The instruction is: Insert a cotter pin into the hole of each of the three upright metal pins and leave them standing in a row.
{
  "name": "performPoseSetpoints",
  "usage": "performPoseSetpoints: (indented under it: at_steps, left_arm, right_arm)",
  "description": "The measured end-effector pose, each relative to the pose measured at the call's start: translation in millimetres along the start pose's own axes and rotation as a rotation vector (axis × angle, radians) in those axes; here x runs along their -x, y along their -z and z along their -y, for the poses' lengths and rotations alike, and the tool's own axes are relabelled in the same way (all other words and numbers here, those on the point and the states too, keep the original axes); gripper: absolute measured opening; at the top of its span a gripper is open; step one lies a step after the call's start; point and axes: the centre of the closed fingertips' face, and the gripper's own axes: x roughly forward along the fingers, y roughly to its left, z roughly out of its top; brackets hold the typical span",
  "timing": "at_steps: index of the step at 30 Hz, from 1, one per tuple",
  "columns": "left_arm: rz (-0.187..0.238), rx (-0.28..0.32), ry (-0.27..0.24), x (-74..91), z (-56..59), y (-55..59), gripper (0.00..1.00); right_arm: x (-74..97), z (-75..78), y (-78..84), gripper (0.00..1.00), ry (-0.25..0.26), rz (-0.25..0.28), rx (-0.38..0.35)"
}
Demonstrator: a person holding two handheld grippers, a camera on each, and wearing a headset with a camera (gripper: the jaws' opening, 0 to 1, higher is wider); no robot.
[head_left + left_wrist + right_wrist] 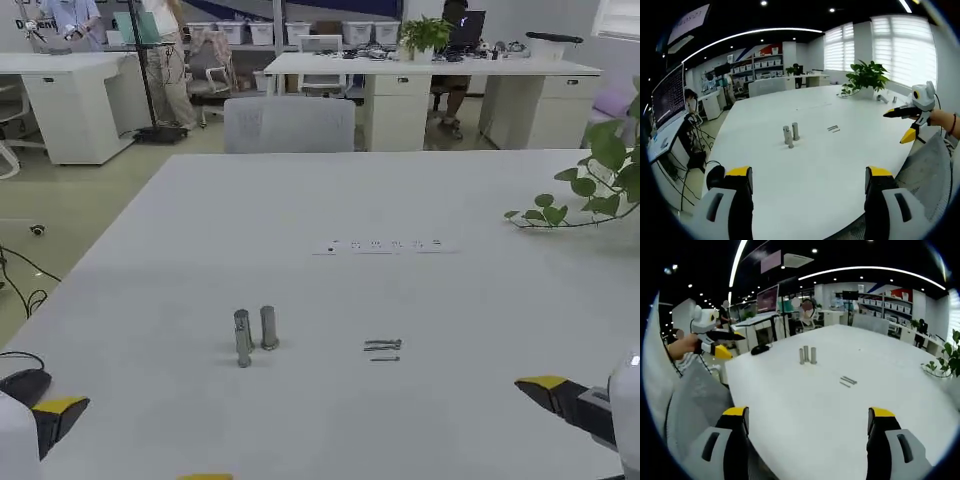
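Left gripper view: the left gripper [807, 174] holds its two yellow-tipped jaws wide apart over the near edge of the white table [815, 165], with nothing between them. Further in, three metal pins [790, 134] stand upright in a tight cluster. The cotter pins [833, 129] lie flat to their right, apart from them. At the right edge a hand [941, 118] holds the right gripper [898, 126] above the table, its jaws also spread. A potted plant [866, 75] stands at the far side.

Right gripper view: the right gripper's jaws are spread wide and grip nothing. The upright pins stand close together near the table's middle, and the cotter pins lie nearer the camera and to the right. The left gripper hangs at the left, jaws parted, near a black mouse [760, 349].

Head view: two pins stand side by side with the third just in front of the left one. The cotter pins lie in a small bunch to the right, well apart from both grippers, whose yellow tips show at the lower corners. None of the upright pins touches a cotter pin.
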Motion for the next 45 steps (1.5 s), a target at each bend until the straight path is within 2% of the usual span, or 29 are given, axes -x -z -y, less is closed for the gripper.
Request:
performPoseSetpoints:
  at_steps: [24, 28, 37, 45]
  left_arm:
    - [-0.003, -0.011, -0.009, 1.8, 0.6, 2.7, 0.98]
    - [0.019, 0.004, -0.018, 2.6, -1.9, 0.1, 0.96]
    - [0.004, -0.001, -0.022, 2.9, -3.5, 2.6, 0.96]
    - [-0.009, -0.023, -0.023, 1.8, -3.5, 3.1, 0.95]
  right_arm:
    - [3.9, -0.6, 5.0, 0.98, 0.010, 0.004, -0.011]
    - [4.3, 0.1, 4.5, 0.98, 0.011, 0.008, -0.013]
    - [2.5, 1.1, 2.5, 0.99, 0.008, 0.022, -0.021]
    - [-1.0, 1.4, 6.9, 1.00, 0.005, -0.011, 0.005]
